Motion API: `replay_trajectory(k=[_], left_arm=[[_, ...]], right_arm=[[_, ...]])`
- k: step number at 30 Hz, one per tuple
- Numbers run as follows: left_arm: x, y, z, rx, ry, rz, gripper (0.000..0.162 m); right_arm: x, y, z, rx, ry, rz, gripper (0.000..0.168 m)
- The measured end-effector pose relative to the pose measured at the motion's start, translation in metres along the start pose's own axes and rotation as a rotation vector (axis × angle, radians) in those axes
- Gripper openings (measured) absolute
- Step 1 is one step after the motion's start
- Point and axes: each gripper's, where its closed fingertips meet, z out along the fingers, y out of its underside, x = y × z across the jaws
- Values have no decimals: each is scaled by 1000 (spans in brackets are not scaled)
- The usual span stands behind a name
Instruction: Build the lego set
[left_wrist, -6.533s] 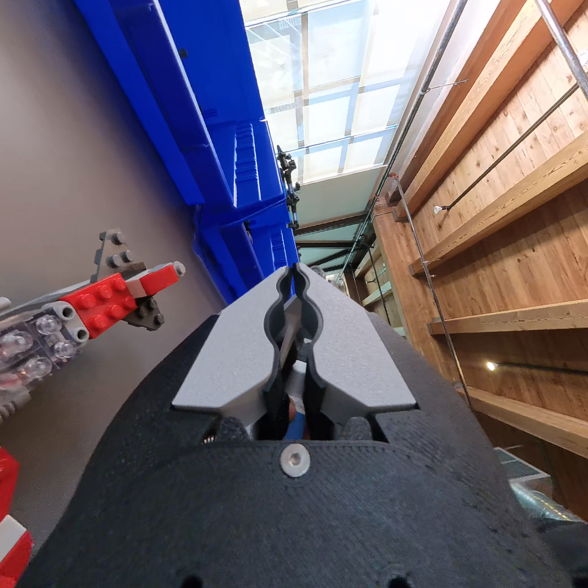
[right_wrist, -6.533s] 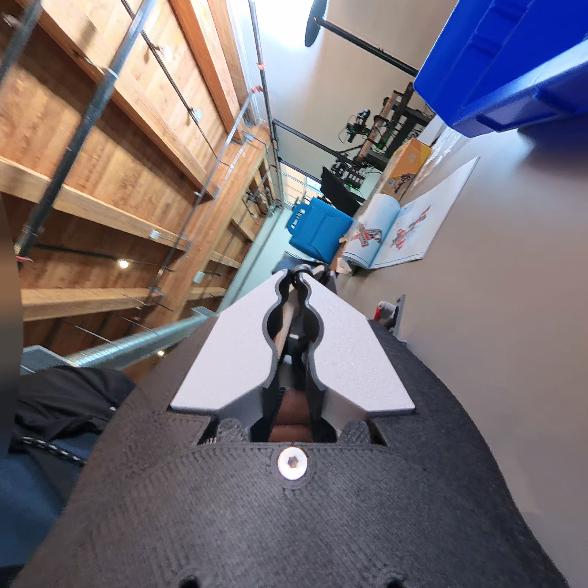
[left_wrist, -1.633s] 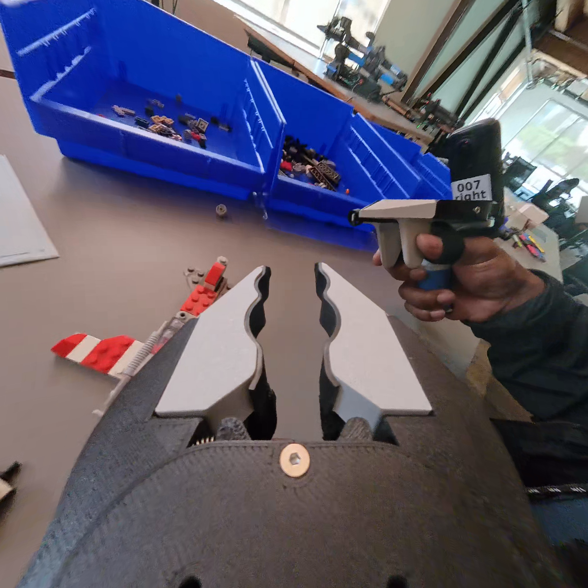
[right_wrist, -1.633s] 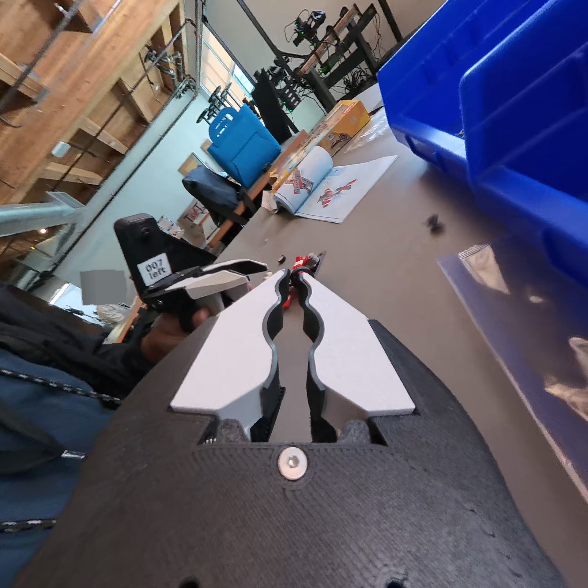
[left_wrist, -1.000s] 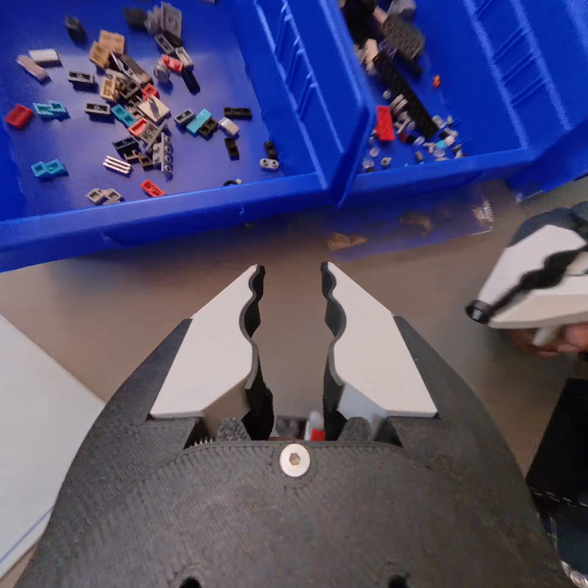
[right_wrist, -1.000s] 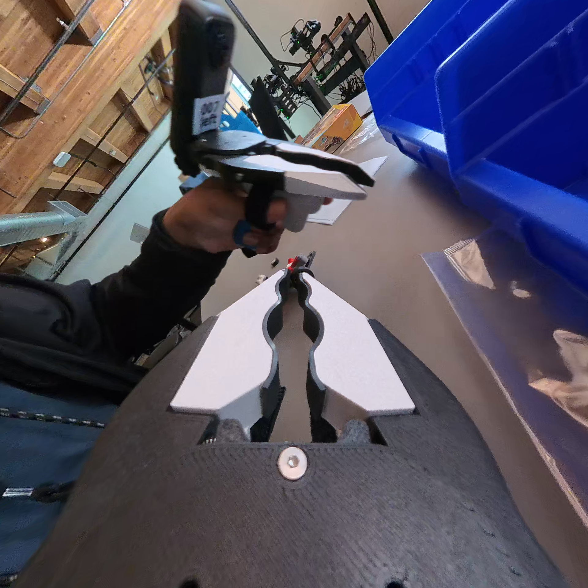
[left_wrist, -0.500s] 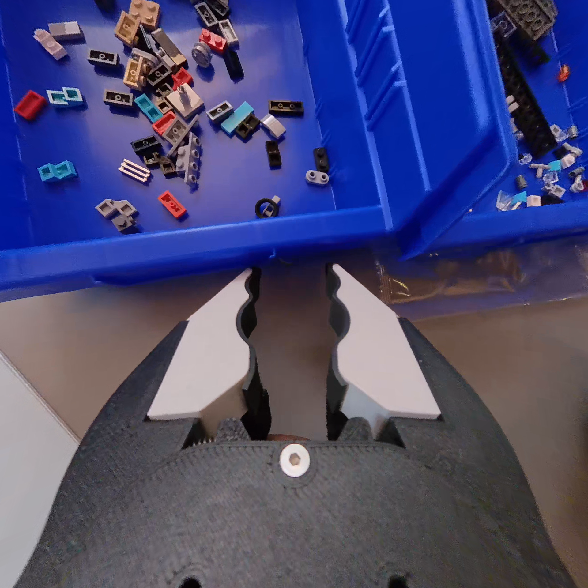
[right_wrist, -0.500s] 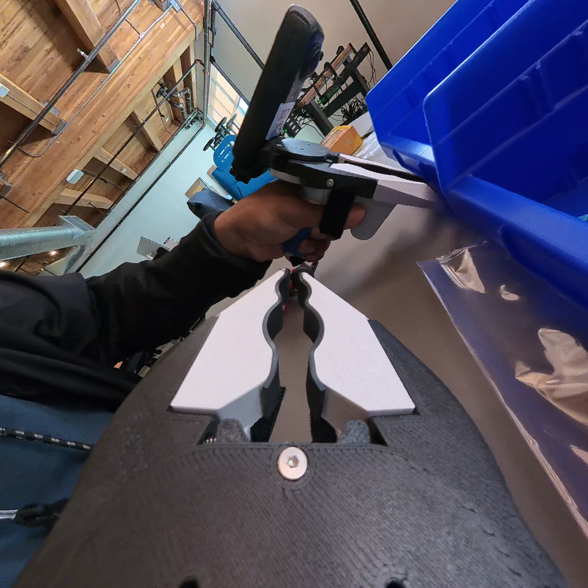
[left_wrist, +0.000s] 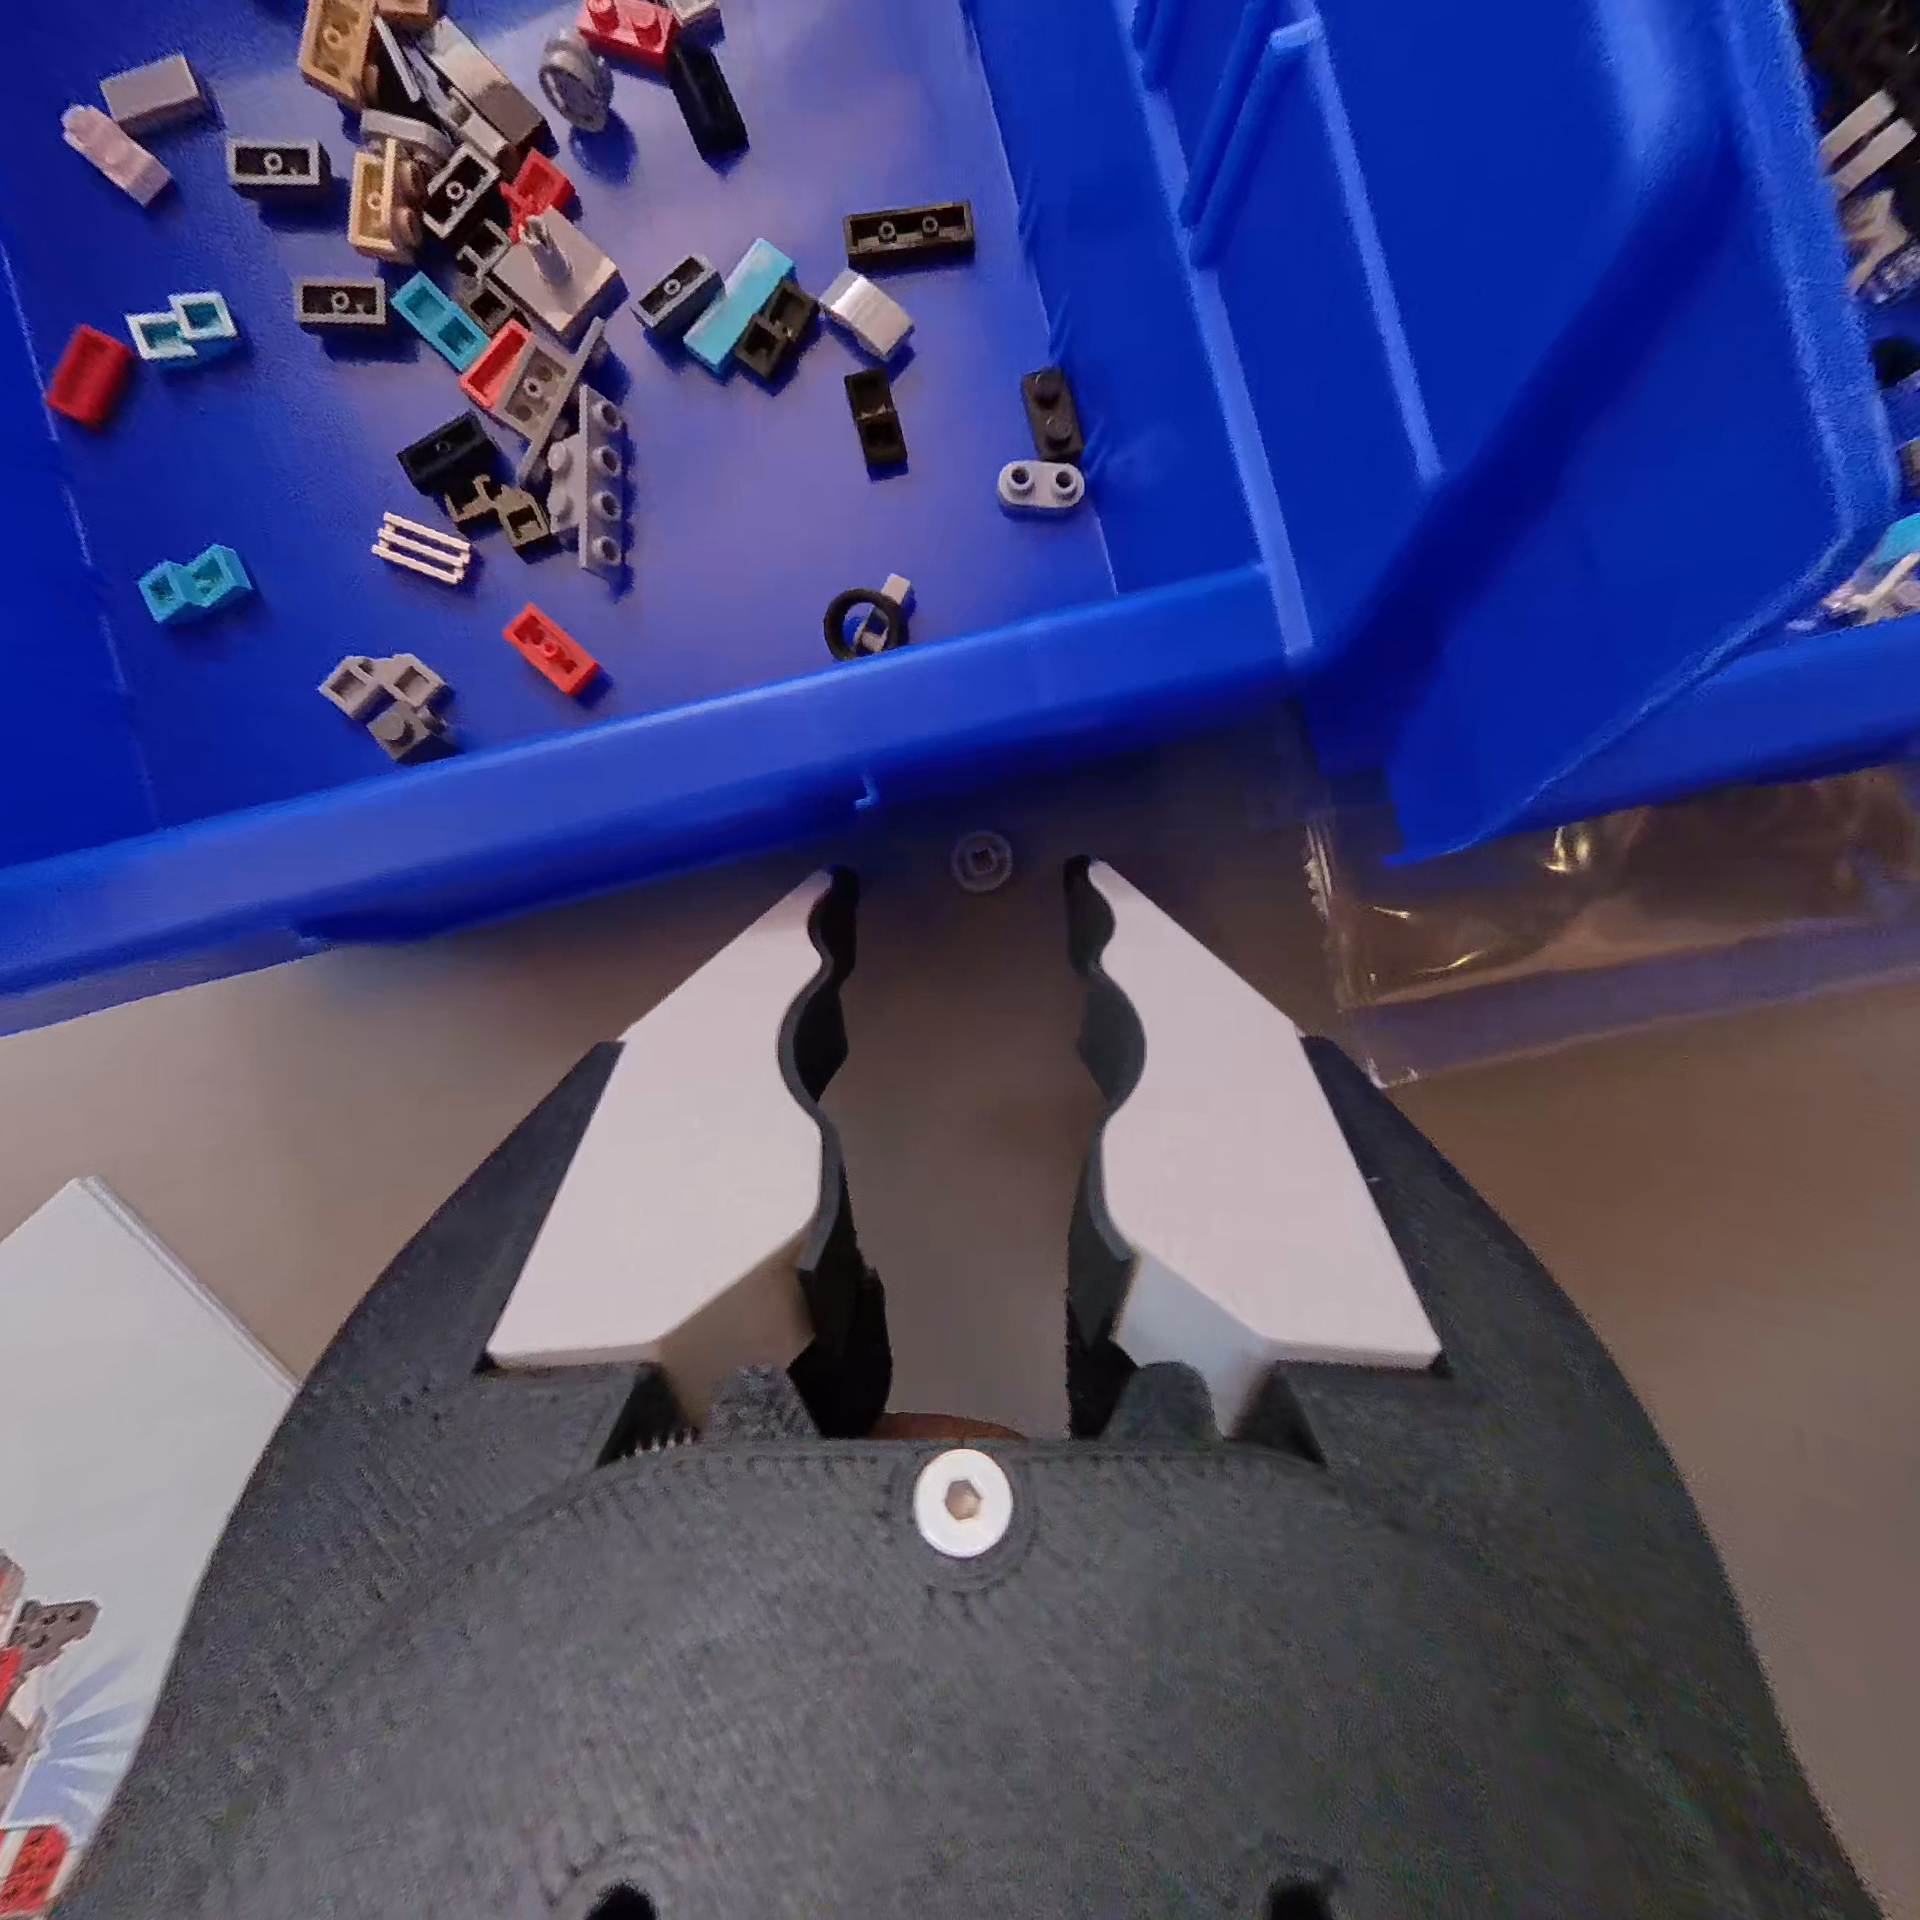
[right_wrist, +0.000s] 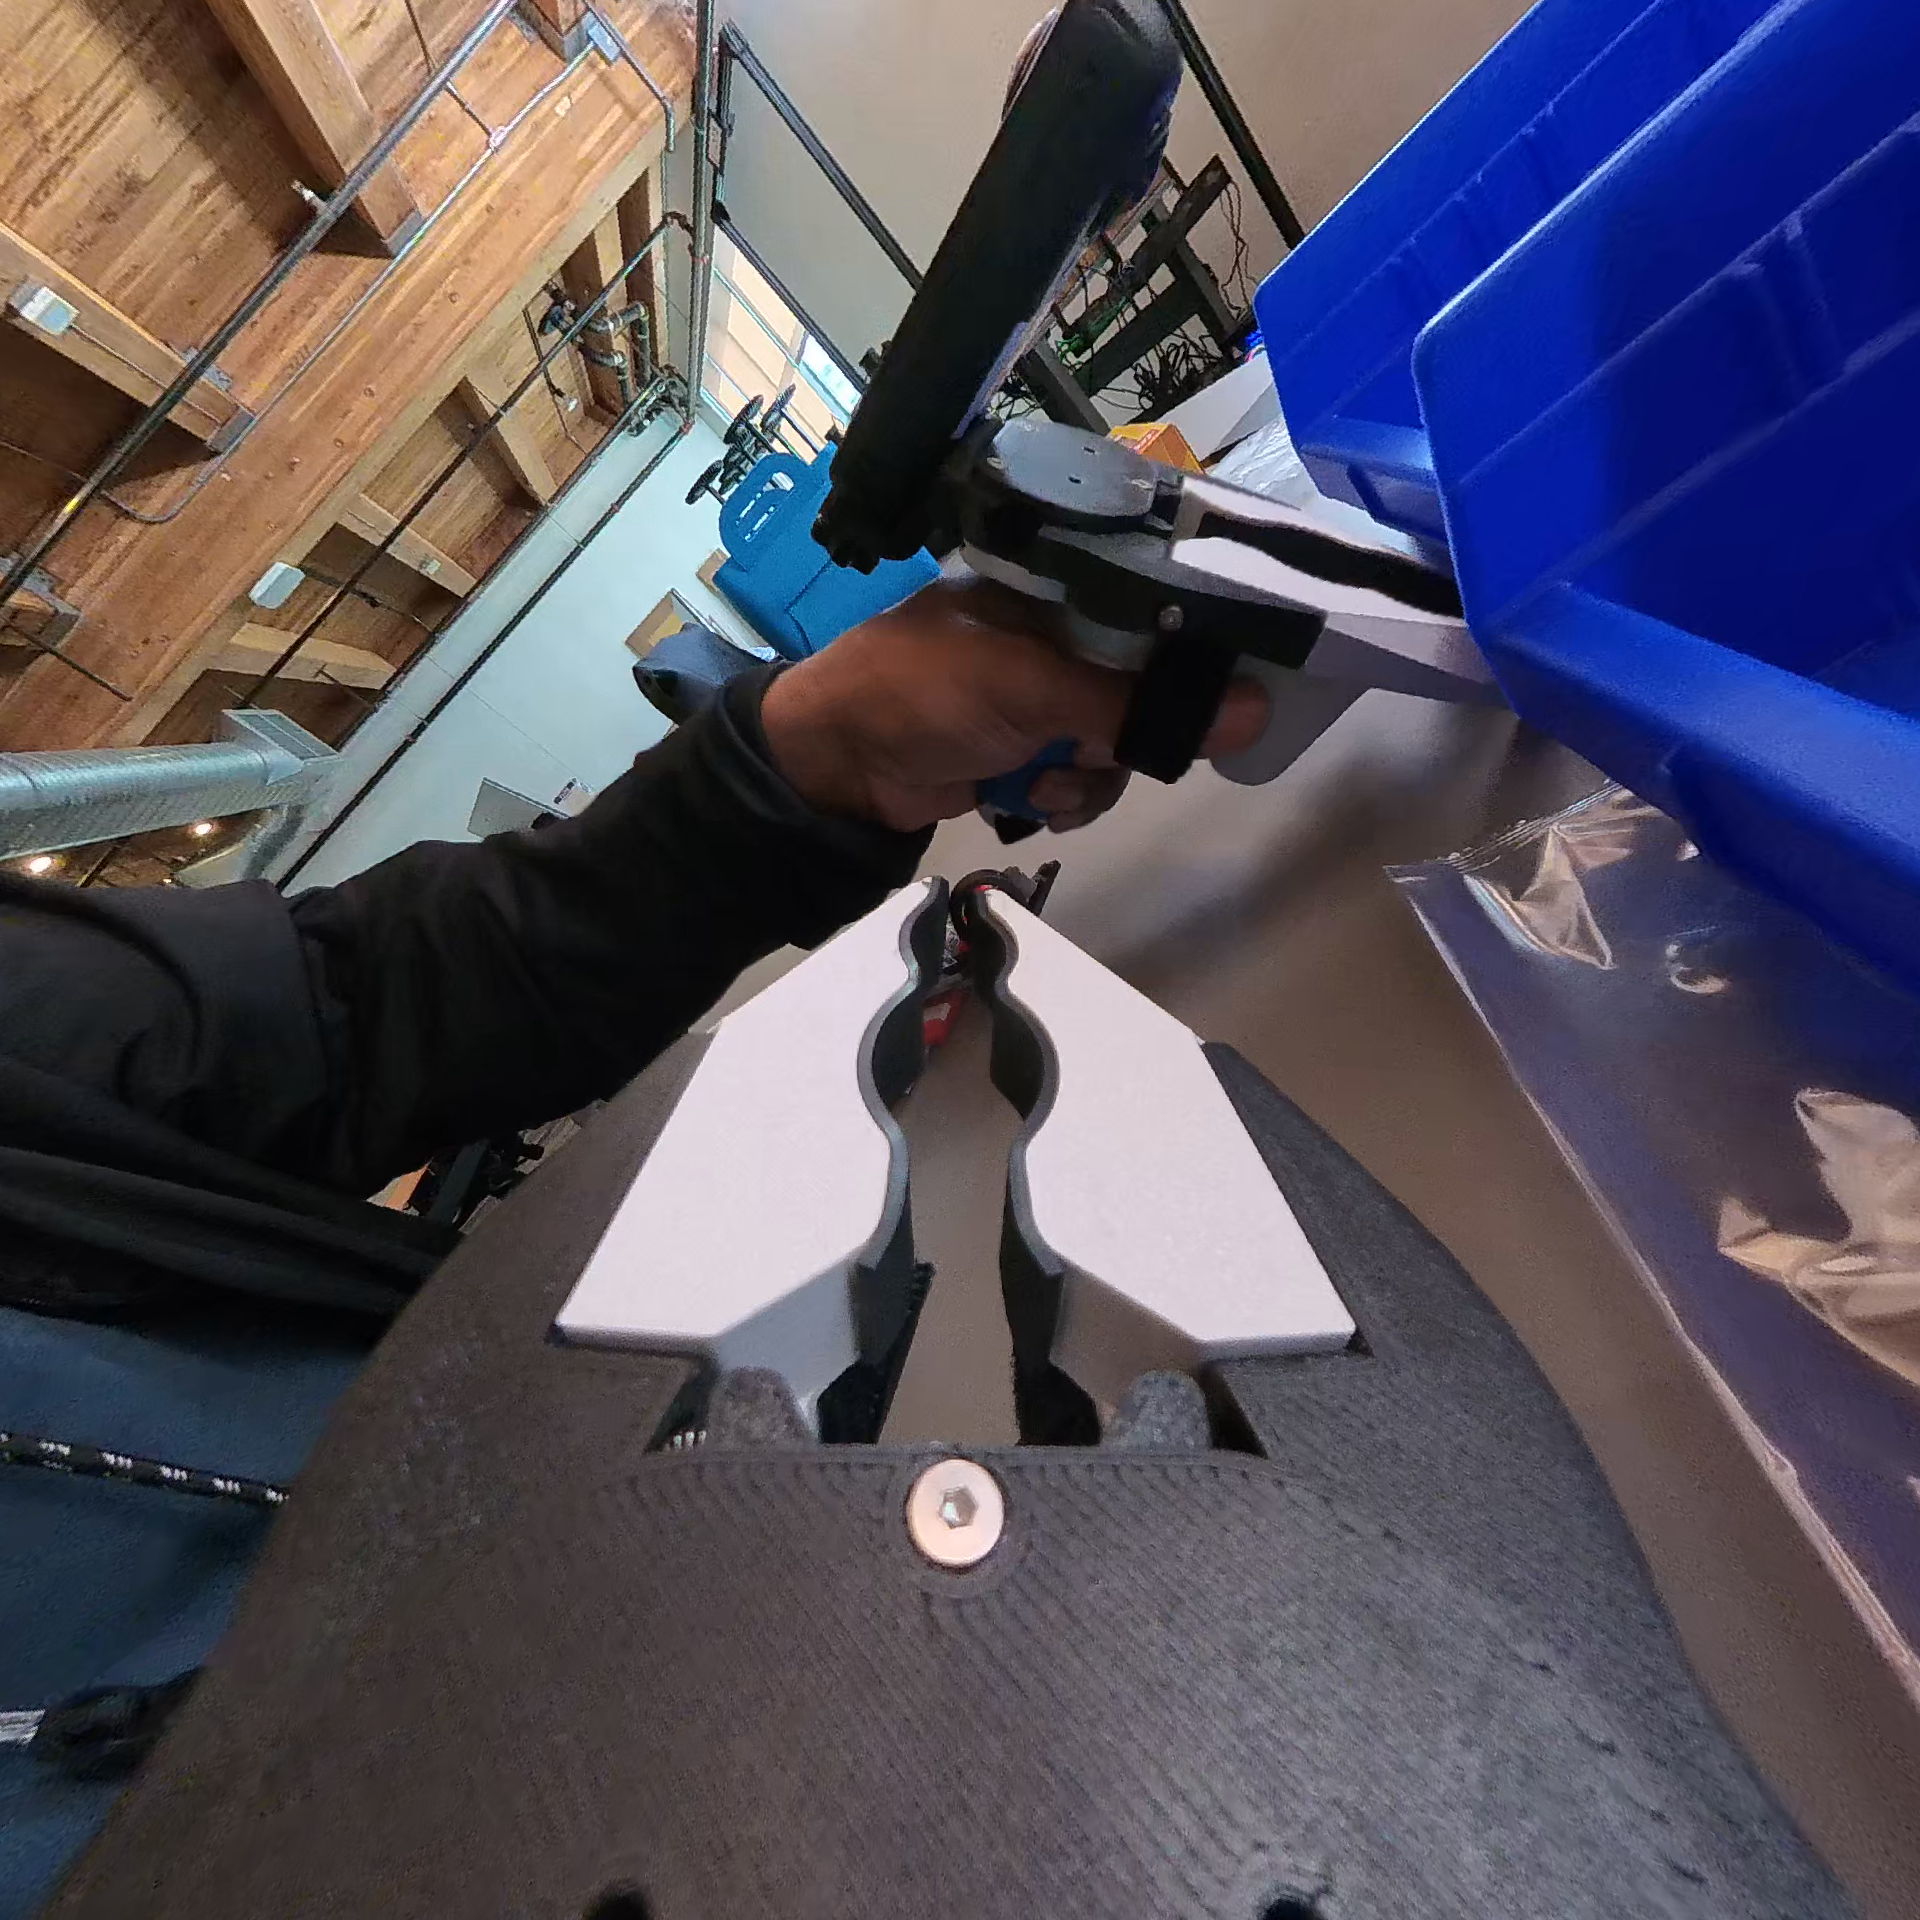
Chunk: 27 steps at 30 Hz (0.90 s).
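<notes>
My left gripper hung with jaws parted, empty, tips at front wall of blue bin; small round grey piece lay flat on table between tips, hole up. Loose lego pieces scattered inside bin. My right gripper pinched red-black lego assembly, mostly hidden, long axis unclear. Bare table ahead; plastic bag at right.

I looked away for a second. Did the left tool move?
Yes. The left tool went forward toward the blue bin; its tips now nearly reach the bin's front wall, which was farther off before.
</notes>
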Motion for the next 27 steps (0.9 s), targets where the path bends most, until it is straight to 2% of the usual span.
replay_trajectory(k=[1, 6, 10, 14, 17, 20, 24, 27], left_arm=[[-1, 0, 0, -3, -10, 10, 39], [-4, -1, 1, -5, -52, 82, 29], [-5, -3, 2, -4, -78, 126, 13], [-2, -4, 2, 3, -56, 132, 12], [5, -6, -12, 53, 2, 81, 12], [35, -12, -47, 193, 202, -87, 12], [83, -17, -113, 449, 613, -393, 12], [104, -7, -145, 582, 867, -606, 11]], right_arm=[[0, 0, 0, 0, -1, 1, 3], [-1, 0, 1, 0, -5, -1, 3], [-1, 1, 1, -1, -8, -1, 3], [-3, -1, 0, 4, -8, -8, 3], [-3, -3, -2, 17, -9, -15, 3], [-5, -9, -6, 42, -12, -39, 3], [-14, -20, -11, 77, -30, -106, 2], [-26, -27, -15, 103, -60, -163, 2]])
